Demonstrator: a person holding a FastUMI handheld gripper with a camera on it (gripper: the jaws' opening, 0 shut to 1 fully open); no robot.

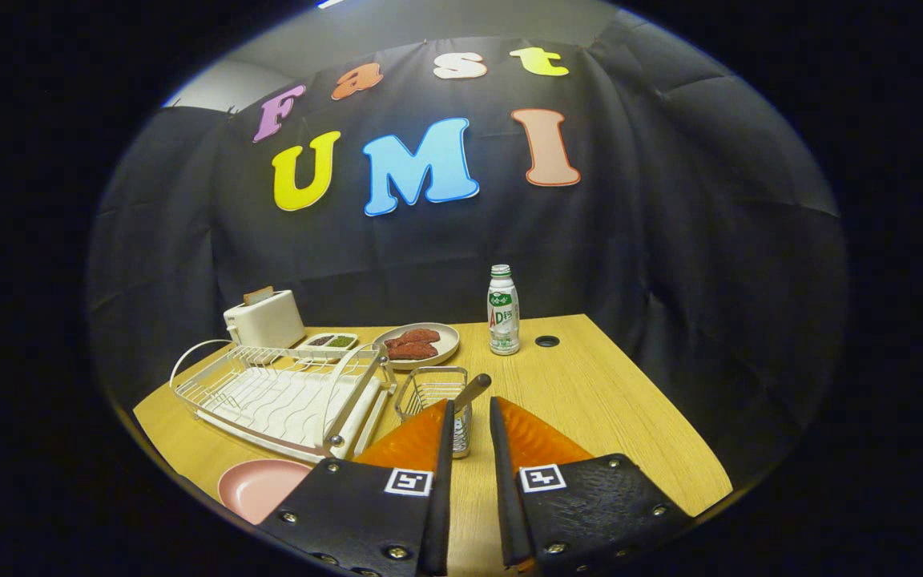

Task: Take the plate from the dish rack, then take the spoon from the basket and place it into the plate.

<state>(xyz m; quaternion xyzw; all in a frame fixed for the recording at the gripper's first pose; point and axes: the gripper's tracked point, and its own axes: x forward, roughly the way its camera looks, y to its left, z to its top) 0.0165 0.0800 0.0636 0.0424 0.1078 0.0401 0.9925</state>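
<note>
Toaster (267, 318) at the far left of the table (606, 409), a slice standing in its slot. Nearer, the wire dish rack (281, 397) sits on its drain tray; no plate stands in it. The pink plate (257, 487) lies flat on the table, in front of the rack and just left of the left finger, so the first step reads as done. Behind the rack: a small divided dish (330, 342), then a round plate with reddish food (418, 344). Next, the wire basket (435, 397), directly ahead of the fingers and partly hidden by the left finger. The spoon (472, 391) stands in it, handle end rising out of the rim and leaning up and to the right, on the line of the gap between the fingers. Gripper (471, 405): fingers apart by a narrow gap, nothing held; both tips level with the basket, handle just beyond the gap. Judgement: the spoon lies straight ahead, its long axis tilted right of vertical, so the gap would need to line up with that lean before closing on the handle. The plate, the drop point, lies back and left of the gripper. Far right: a bottle (503, 311) upright, and a cable hole (546, 341) in the tabletop beside it.
</note>
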